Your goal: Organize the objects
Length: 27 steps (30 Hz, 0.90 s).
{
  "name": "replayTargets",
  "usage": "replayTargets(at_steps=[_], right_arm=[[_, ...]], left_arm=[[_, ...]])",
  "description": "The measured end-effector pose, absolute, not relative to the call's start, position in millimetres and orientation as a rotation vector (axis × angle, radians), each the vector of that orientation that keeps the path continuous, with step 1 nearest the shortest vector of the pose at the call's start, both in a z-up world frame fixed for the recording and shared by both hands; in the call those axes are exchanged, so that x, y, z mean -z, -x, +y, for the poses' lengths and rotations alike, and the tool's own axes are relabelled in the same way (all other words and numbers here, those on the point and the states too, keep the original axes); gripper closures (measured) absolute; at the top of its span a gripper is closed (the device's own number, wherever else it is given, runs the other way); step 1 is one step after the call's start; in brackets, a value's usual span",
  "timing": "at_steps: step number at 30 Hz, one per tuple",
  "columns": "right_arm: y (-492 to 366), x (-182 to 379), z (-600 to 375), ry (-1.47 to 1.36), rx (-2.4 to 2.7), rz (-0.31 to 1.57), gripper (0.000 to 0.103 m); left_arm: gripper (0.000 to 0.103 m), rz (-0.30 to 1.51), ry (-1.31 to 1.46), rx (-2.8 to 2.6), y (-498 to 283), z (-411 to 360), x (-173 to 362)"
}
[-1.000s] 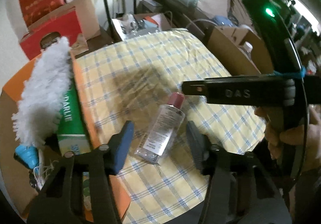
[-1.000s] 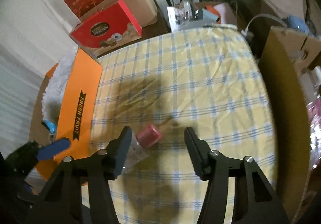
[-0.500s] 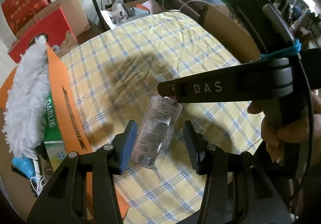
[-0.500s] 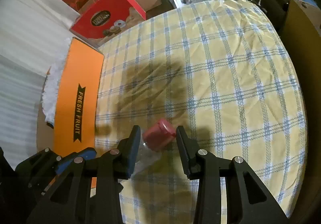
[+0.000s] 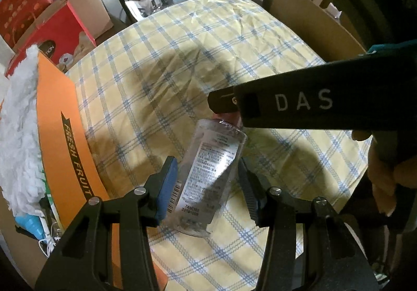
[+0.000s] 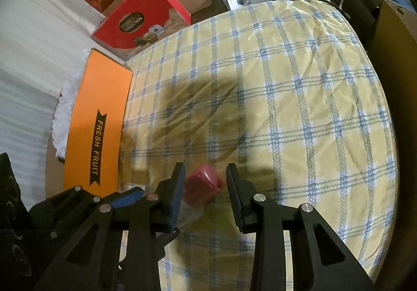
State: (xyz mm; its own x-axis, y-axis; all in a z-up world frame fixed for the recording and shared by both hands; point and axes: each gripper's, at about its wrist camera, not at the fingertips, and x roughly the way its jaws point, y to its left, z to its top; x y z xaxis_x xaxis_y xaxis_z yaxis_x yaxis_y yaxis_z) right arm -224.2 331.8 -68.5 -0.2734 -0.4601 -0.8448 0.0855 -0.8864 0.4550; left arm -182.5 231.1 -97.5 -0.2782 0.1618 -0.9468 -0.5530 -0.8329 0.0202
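A clear plastic bottle (image 5: 208,168) with a white label and a pink cap (image 6: 203,188) lies on the yellow checked tablecloth (image 5: 182,56). My left gripper (image 5: 208,181) is open with its fingers on either side of the bottle's body, close to it. My right gripper (image 6: 206,186) is open around the pink cap, its fingers near the cap's sides. In the left wrist view the right gripper's black body crosses above the cap and hides most of it.
An orange "FRESH FRUIT" box (image 5: 60,119) stands along the cloth's left edge, with a white fluffy duster (image 5: 18,121) and other items inside. Red gift boxes (image 6: 140,20) and cardboard boxes (image 5: 307,12) surround the table.
Both grippers have moved in on the bottle and narrowed. The left fingers now straddle its body, the right fingers its cap. The bottle looks tilted up slightly.
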Motion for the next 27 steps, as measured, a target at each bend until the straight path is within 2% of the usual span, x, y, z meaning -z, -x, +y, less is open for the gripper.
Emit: replayTargets(at_steps=[9,13,21,27], right_arm=[[222,75,333,-1.655,2.160,-0.568,0.068],[227,81,335,-1.682,2.127,-0.628,0.067],[228,78,327,-1.655,2.162,-0.564,0.070],[223,67,329,-1.597,2.184,-0.585,0.072]], left_arm=[[0.058,0.468,1.494,-2.186,175,236,101],[0.059,0.395,1.488,-2.194,173,237,102],[0.060,0.315,1.471,-2.220,172,234,102],[0.060,0.284,1.442,-2.231,169,229,93]])
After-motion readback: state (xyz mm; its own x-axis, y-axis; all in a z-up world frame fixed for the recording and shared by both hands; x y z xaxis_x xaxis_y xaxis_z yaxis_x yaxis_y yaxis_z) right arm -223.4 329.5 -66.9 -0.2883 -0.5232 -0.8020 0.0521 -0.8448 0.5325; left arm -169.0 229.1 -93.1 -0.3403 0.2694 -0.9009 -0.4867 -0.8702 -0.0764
